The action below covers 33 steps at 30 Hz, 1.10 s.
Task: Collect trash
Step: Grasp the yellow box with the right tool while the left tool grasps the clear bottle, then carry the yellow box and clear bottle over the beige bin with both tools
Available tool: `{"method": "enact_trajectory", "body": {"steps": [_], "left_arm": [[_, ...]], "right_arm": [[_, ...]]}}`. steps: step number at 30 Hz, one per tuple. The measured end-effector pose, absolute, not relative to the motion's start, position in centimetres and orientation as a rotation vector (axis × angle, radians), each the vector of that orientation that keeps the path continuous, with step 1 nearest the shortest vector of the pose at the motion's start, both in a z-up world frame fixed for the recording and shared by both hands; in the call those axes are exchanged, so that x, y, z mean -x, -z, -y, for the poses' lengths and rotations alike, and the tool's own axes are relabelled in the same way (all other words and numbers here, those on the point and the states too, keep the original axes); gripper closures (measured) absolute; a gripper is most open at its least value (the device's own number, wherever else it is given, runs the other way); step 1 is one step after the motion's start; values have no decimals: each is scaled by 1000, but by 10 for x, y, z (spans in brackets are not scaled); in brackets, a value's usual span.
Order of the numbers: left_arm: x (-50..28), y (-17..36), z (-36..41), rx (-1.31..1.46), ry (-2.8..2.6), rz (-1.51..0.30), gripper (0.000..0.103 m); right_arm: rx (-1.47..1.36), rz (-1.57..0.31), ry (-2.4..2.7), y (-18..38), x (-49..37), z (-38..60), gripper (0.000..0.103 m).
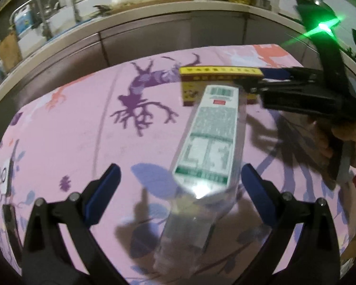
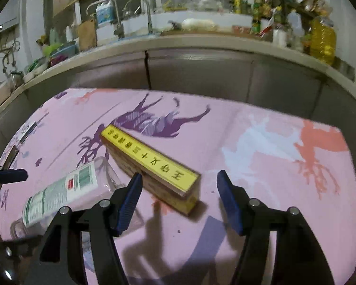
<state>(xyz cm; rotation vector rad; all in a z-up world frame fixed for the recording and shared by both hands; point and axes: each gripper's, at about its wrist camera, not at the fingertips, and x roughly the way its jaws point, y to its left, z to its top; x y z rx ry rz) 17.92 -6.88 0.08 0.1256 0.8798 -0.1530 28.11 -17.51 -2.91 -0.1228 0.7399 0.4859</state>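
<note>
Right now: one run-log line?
left gripper: open over clear bottle | right gripper: open at yellow box | pink cloth

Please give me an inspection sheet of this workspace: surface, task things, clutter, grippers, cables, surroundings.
Surface: pink tablecloth with deer print.
Job's things: clear plastic bottle lying flat; yellow box beside it.
Clutter: nothing seen on the cloth apart from a dark object at its edge, unclear.
Grippers: left gripper open around the bottle; right gripper open at the box end.
Cables: nothing seen.
Surroundings: kitchen counter, crowded with bottles.

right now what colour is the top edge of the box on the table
Yellow with dark lettering, on the box; clearest in the right wrist view.
</note>
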Motion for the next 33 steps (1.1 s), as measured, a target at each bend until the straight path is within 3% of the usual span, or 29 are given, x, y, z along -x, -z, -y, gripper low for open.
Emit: {"method": "enact_trajectory", "body": {"steps": [2, 4, 17, 26, 33], "left_arm": [[-182, 2, 77, -124, 191, -886, 10], [-184, 9, 83, -114, 243, -910, 42], [-153, -11, 111, -131, 381, -871, 45], [-130, -36, 280, -270, 761, -832, 45], [-110, -32, 447, -358, 1052, -882, 44]], "right_arm": [[104, -752, -504, 31, -280, 175, 71], [82, -754, -504, 31, -273, 177, 78], [-345, -623, -278, 21, -132, 272, 82], [-455, -460, 157, 7, -4, 424, 82], [-491, -484, 464, 24, 63, 518, 82]]}}
